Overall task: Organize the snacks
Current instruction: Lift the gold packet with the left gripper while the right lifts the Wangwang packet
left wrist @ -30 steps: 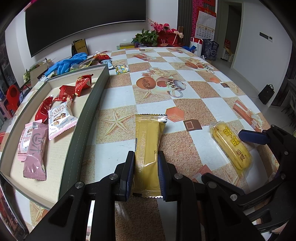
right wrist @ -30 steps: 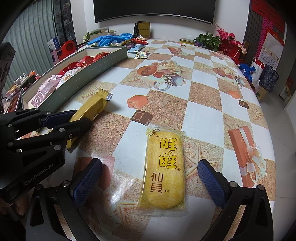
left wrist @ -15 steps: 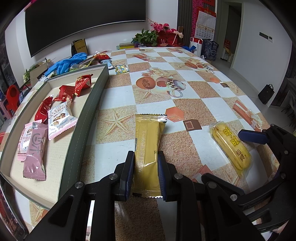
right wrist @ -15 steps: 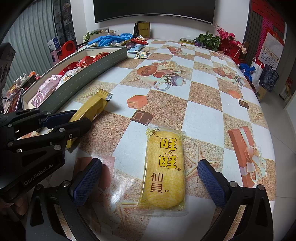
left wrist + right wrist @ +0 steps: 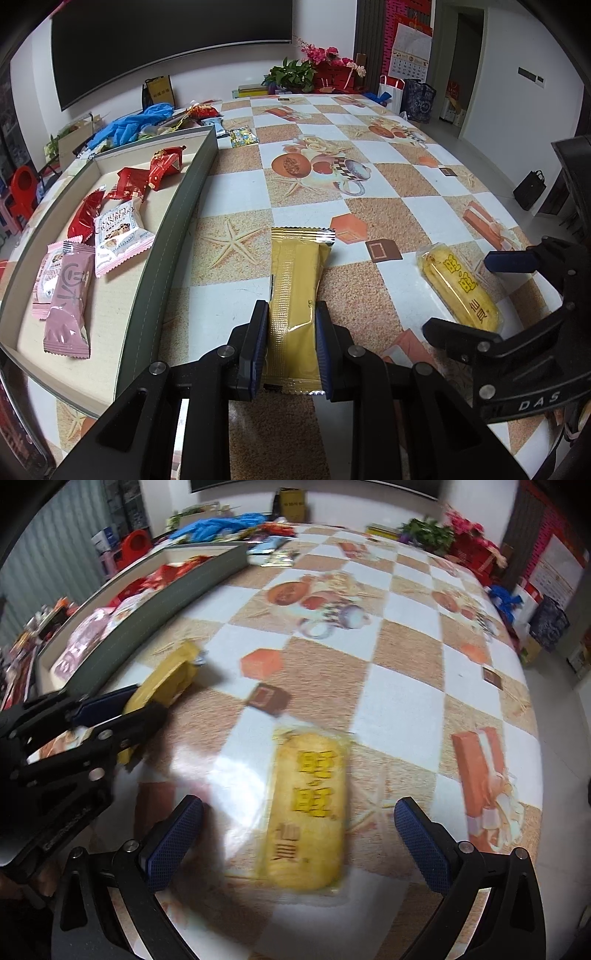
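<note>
My left gripper is shut on the near end of a long gold snack packet that lies flat on the checkered tablecloth; that packet also shows at the left of the blurred right wrist view. A yellow rice-cracker pack with red lettering lies between the wide-spread blue pads of my right gripper, which is open and not touching it. The same cracker pack sits to the right in the left wrist view, with the right gripper around it.
A long grey-walled tray at the left holds several snack packets in red, white and pink. Blue gloves, loose wrappers, a plant and bags crowd the table's far end. The tablecloth between the tray and the two packets carries nothing else.
The right wrist view has tipped and blurred, and the cracker pack sits a little lower and closer between its pads. The left gripper and gold packet have not moved.
</note>
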`<control>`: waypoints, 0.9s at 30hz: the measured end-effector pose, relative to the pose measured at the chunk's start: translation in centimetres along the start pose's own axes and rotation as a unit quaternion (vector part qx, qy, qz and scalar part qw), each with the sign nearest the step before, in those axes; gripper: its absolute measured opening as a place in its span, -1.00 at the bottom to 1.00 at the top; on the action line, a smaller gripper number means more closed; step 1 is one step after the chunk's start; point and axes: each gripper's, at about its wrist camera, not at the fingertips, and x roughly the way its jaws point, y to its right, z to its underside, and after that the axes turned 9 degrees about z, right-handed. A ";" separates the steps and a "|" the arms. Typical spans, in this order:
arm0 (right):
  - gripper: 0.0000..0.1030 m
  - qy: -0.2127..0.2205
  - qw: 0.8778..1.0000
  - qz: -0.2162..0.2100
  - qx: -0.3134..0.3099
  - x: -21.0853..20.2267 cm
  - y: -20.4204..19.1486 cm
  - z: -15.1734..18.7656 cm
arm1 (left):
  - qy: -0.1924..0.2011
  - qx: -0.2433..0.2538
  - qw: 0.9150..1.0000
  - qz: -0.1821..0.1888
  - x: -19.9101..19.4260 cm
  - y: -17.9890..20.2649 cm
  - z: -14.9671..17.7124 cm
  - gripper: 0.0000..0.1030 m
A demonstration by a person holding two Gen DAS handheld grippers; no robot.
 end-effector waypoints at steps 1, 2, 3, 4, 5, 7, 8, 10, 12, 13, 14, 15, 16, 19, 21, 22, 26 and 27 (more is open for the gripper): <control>1.00 0.000 1.000 0.004 0.009 0.0 0.2 0.1 | 0.000 0.001 1.000 -0.002 0.0 0.0 0.0 -0.48; 1.00 0.002 1.000 0.009 0.007 0.0 0.0 0.0 | -0.001 0.004 1.000 -0.005 0.0 0.0 0.0 -0.47; 1.00 0.003 1.000 0.010 0.005 -0.1 -0.1 0.0 | -0.001 0.009 1.000 -0.013 0.1 0.4 0.0 -0.46; 1.00 0.004 1.000 0.008 0.004 -0.1 -0.2 -0.1 | -0.001 0.011 1.000 -0.015 0.0 0.3 0.0 -0.46; 1.00 0.007 1.000 0.006 0.005 -0.1 -0.2 -0.1 | -0.001 0.012 1.000 -0.017 0.0 0.3 0.0 -0.46; 1.00 0.021 1.000 0.005 0.006 -0.2 -0.2 0.1 | -0.001 0.006 1.000 -0.010 0.0 0.0 0.0 -0.46; 1.00 0.028 1.000 0.006 0.009 -0.3 -0.1 0.3 | -0.001 0.003 1.000 -0.007 0.0 -0.1 -0.1 -0.46; 1.00 0.032 0.999 0.007 0.011 -0.3 -0.2 0.5 | -0.001 0.004 1.000 -0.007 0.0 -0.2 -0.1 -0.46; 1.00 0.029 0.999 0.010 0.013 -0.3 -0.3 0.4 | 0.000 0.001 1.000 -0.004 -0.1 -0.3 -0.1 -0.47; 1.00 0.027 0.999 0.011 0.014 -0.2 -0.3 0.3 | 0.000 0.000 1.000 -0.003 -0.1 -0.3 -0.1 -0.47; 1.00 0.024 0.999 0.014 0.016 -0.2 -0.3 0.3 | 0.000 -0.002 1.000 0.000 -0.1 -0.4 -0.1 -0.48; 1.00 0.020 1.000 0.015 0.018 -0.2 -0.3 0.2 | 0.001 -0.004 1.000 0.003 -0.1 -0.5 0.0 -0.48; 1.00 0.017 1.000 0.015 0.019 -0.2 -0.4 0.1 | 0.001 -0.005 1.000 0.004 -0.1 -0.6 0.0 -0.49; 0.99 0.015 1.000 0.011 0.009 -0.3 -0.8 0.1 | -0.001 -0.002 1.000 0.003 -0.1 -0.4 0.0 -0.51; 0.81 0.018 1.000 0.004 0.004 -0.6 -1.0 0.1 | -0.003 0.001 1.000 0.002 -0.1 -0.1 0.0 -0.52; 0.73 0.020 1.000 0.002 0.001 -0.8 -1.2 0.0 | -0.004 0.002 1.000 0.002 -0.2 -0.2 0.0 -0.52; -0.27 0.021 1.000 -0.004 -0.001 -1.5 -1.5 -0.3 | -0.009 0.004 1.000 0.008 -0.2 0.1 0.1 -0.53; -0.27 0.020 1.000 -0.004 0.000 -1.4 -1.5 -0.3 | -0.010 0.003 1.000 0.010 -0.3 0.2 0.1 -0.53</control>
